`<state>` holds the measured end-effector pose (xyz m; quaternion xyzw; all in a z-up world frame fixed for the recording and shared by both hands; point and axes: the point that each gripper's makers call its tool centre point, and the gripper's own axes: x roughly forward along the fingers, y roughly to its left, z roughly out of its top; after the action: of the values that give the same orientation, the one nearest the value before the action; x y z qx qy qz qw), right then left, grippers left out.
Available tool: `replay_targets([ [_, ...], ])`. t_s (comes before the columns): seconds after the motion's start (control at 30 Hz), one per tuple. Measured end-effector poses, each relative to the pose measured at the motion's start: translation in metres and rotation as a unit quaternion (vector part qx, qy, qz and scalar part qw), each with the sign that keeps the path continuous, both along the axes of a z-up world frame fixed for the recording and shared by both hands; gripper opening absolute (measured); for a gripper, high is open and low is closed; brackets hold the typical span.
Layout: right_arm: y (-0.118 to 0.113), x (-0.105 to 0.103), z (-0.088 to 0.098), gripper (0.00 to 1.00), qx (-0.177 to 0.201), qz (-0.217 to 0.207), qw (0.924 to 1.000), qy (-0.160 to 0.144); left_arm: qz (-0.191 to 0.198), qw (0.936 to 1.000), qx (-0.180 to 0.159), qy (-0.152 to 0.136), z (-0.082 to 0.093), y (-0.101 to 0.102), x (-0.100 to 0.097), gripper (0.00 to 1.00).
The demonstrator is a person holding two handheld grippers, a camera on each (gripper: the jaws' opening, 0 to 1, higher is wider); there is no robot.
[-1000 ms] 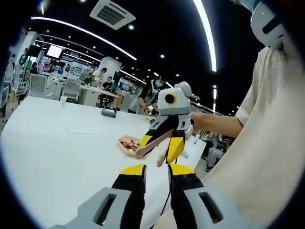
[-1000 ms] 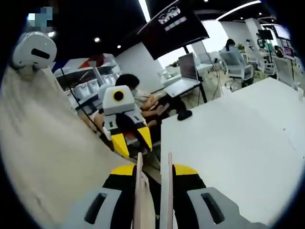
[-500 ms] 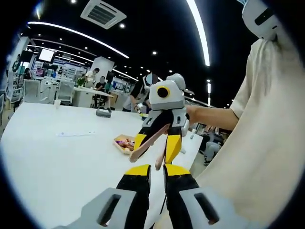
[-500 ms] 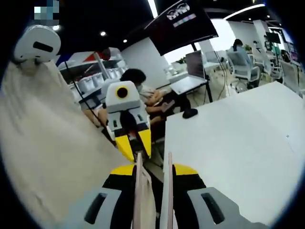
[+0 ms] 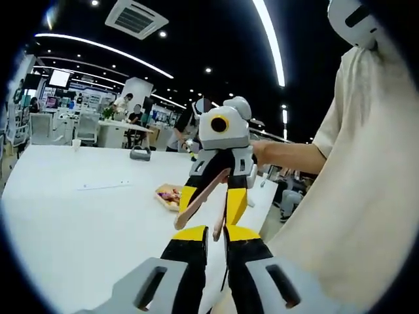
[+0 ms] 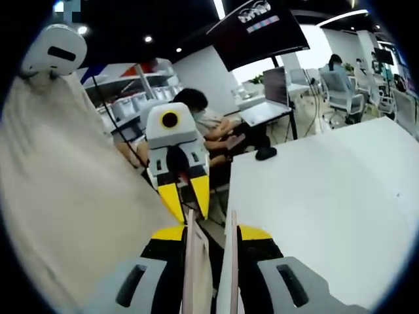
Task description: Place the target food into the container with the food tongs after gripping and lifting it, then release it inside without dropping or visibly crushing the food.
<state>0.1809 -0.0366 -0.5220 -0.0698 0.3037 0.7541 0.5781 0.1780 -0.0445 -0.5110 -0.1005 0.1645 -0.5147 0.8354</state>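
My right gripper (image 6: 211, 232) is shut on a pair of wooden food tongs (image 6: 196, 261), whose two arms rise between its yellow-tipped jaws. From the left gripper view, the right gripper (image 5: 211, 203) hangs in the air over the table's near edge. There the tongs (image 5: 198, 201) point down and left with their tips apart and nothing in them. A small tray of food (image 5: 169, 195) lies on the white table (image 5: 78, 222), just behind the tongs. My left gripper (image 5: 215, 237) holds nothing, its jaws a narrow gap apart. It faces the right one (image 6: 185, 199).
The person's beige shirt (image 5: 357, 196) fills the side beside both grippers. A black object (image 5: 139, 155) and a thin strip (image 5: 101, 186) lie farther out on the table. A dark mouse-like thing (image 6: 265, 154) sits at the table's far edge, with seated people and desks behind it.
The left gripper's jaws have drawn a little closer together. The two grippers have come slightly nearer each other, the tongs still held; both views have shifted a little.
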Motion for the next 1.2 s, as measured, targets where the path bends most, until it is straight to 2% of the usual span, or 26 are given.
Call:
replay_targets([
  [0.2, 0.000, 0.000, -0.001, 0.29, 0.000, 0.004, 1.0000, -0.006, -0.006, 1.0000, -0.001, -0.003, 0.001, -0.002, -0.001, 0.04],
  [1.2, -0.010, 0.003, -0.005, 0.30, 0.008, -0.003, 0.9998, -0.017, -0.016, 0.9998, 0.009, -0.012, -0.001, -0.013, -0.001, 0.00],
])
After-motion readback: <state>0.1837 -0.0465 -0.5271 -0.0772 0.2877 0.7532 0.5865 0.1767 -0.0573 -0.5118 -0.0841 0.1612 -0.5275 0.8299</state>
